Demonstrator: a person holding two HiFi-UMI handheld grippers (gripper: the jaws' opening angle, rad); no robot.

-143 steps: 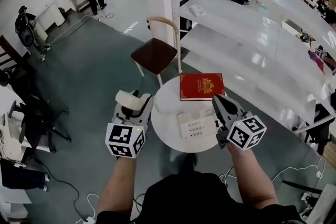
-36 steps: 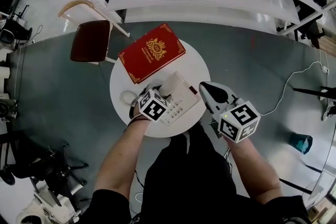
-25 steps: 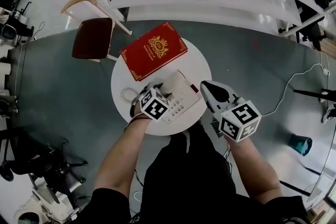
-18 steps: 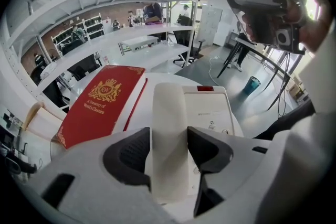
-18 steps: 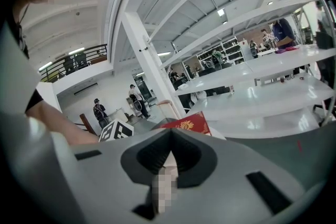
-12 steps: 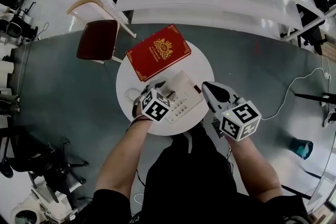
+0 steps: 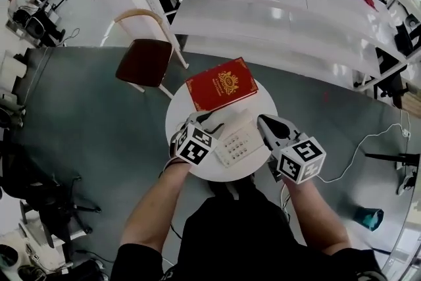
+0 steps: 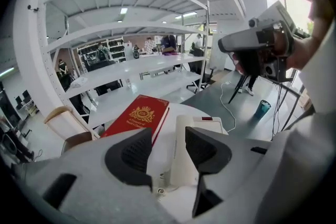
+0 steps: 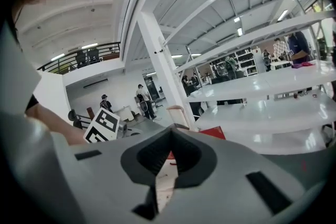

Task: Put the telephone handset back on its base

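A white telephone base (image 7: 240,143) stands on the small round white table (image 7: 263,94). Its white handset (image 7: 230,120) lies along the base's left side; in the left gripper view the handset (image 8: 184,157) rests flat on the base (image 8: 212,124). My left gripper (image 7: 205,118) is just behind the handset. Its jaws (image 8: 168,147) are closing with the handset's near end in the gap, and the pads do not press on it. To the right of the phone my right gripper (image 7: 265,120) is shut and empty; its tips (image 9: 169,134) meet.
A red book (image 7: 220,83) lies at the table's far side, close to the phone. A wooden chair (image 7: 146,62) stands to the far left, long white shelves (image 7: 276,3) beyond. A teal cup (image 7: 365,217) and cables lie on the floor at right.
The handset has stayed on the base. My left gripper has drawn back a little from it. The head view has shifted, so the table sits more to the right.
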